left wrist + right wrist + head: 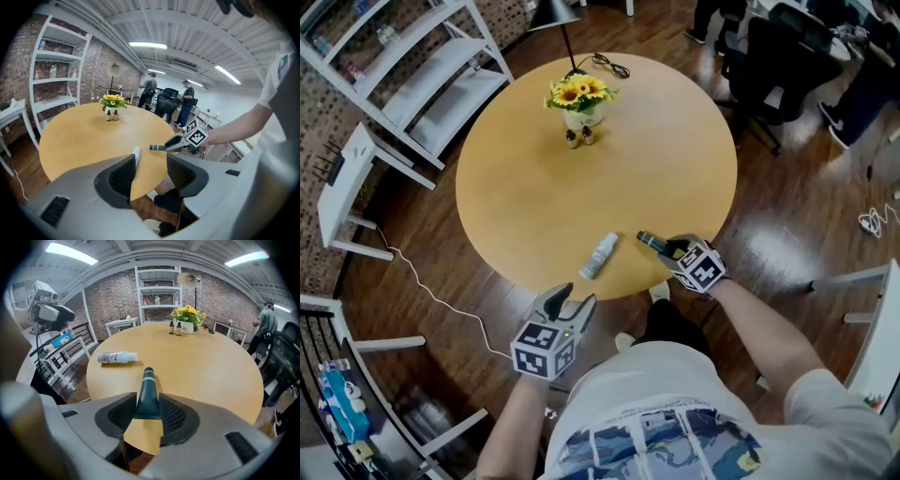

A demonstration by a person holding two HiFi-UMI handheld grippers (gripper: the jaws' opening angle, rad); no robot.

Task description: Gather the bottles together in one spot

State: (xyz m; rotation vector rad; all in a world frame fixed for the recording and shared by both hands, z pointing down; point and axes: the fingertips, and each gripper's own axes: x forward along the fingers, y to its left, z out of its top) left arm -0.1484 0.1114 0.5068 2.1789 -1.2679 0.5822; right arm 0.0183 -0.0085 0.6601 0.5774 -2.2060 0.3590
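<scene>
A dark bottle [652, 243], lying at the near edge of the bench [534, 206], is clamped by the fingers of the right gripper [672, 249]. A white bottle [599, 256] is laid just left of it, lengthwise ahead of the left gripper [572, 302], whose fingers are held apart and empty.

The person wears a white short-sleeved T-shirt [647, 375] with a blue and dark printed picture across the chest, together with dark trousers [670, 323] and pale shoes [659, 292]. The left gripper [575, 297] and the right gripper [673, 248] are moulded in smooth light grey plastic, each with two broad, rounded jaws lined on the inside with black ribbed pads [123, 176]. Each gripper carries a white cube [542, 352] printed with black square markers on its faces.
</scene>
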